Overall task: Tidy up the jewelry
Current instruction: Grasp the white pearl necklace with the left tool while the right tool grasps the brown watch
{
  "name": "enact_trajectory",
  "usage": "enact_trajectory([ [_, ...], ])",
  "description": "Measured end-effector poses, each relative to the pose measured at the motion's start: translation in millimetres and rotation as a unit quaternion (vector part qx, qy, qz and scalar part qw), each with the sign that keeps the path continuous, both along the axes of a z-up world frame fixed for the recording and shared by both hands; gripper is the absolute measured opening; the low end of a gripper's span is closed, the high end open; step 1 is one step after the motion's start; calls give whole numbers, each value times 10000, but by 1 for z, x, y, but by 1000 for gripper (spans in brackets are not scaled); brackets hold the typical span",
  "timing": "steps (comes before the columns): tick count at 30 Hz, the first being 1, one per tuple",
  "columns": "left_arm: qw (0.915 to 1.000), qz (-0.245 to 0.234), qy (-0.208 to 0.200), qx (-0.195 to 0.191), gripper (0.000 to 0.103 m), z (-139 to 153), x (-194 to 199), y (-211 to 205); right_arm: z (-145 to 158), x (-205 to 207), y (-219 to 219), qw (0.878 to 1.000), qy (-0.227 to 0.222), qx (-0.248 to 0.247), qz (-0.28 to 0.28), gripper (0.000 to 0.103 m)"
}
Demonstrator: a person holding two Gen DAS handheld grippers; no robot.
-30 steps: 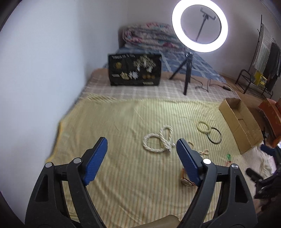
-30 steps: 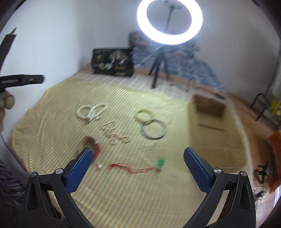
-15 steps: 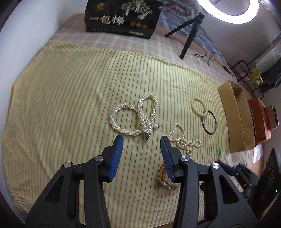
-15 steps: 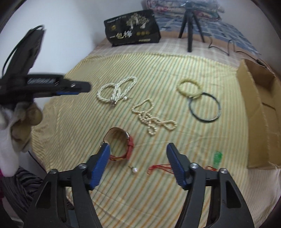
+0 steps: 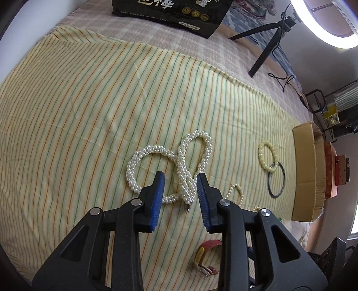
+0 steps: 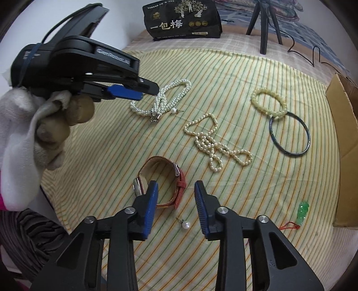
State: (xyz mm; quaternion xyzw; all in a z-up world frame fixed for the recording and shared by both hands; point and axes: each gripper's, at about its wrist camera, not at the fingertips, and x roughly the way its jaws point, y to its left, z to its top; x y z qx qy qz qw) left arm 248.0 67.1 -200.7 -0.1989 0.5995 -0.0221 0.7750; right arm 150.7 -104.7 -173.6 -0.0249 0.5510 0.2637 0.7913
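Left gripper point(image 5: 180, 182): jaws apart, nothing between the pads; it hangs over the lower loop of the thick white pearl rope point(image 5: 176, 166), centre of the left wrist view.
Right gripper point(image 6: 175, 190): jaws apart, poised over the red leather watch point(image 6: 169, 181), lower centre of the right wrist view; whether its left pad touches the strap cannot be told.
Close by the watch: a loose pearl stud point(image 6: 185, 224) just below and right of it.
Middle of the striped cloth point(image 6: 223, 71): a thin cream pearl strand point(image 6: 214, 143), tangled in loops.
Upper right: a beaded cream bracelet point(image 6: 268, 103) overlapping a dark bangle point(image 6: 289, 133).
Lower right: a green pendant point(image 6: 302, 212) on red cord.
Right edge: a cardboard box point(image 6: 344, 125) (only partly in frame).
Top: a black printed bag point(image 6: 182, 20) and tripod legs point(image 6: 264, 24).
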Motion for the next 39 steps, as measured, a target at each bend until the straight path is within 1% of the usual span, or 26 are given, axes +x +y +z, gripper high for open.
enact_trajectory([
  [4,9999,103,77,-81,27,-9,7,4,-4,5,4,10000,49,38,37,25],
  [9,9998,77,133,-93,26,-15,13,0,-10,10,8,9999,69,-9,88,22],
  [10,9998,53,146,-96,23,-17,15,-3,-12,10,9,9999,60,-44,90,22],
  [12,9998,-38,172,-14,23,-20,17,-8,-13,12,9,9999,52,-72,100,22],
  [14,9996,-132,200,174,22,-26,20,-15,-14,13,9,9999,59,-62,84,22],
  [16,9992,-176,161,330,15,-28,22,-18,-16,15,9,9999,65,-88,91,22],
  [18,9992,-169,129,353,10,-28,23,-17,-20,16,9,9998,64,-158,105,22],
  [22,9994,-170,67,294,7,-28,22,-12,-27,18,11,9995,104,-270,116,22],
  [26,9994,-190,-5,288,6,-25,17,-9,-35,18,17,9991,108,-385,155,22],
  [27,9994,-184,-15,289,6,-24,15,-7,-35,17,18,9991,93,-388,149,20],
  [29,9995,-129,-67,281,6,-20,12,-2,-34,19,18,9991,56,-414,72,8],
  [33,9996,-26,-192,228,6,-8,6,7,-31,23,15,9997,74,-225,-17,8],
  [39,9984,144,-540,115,6,22,-6,24,-10,19,7,9994,-260,-210,-44,8],
])
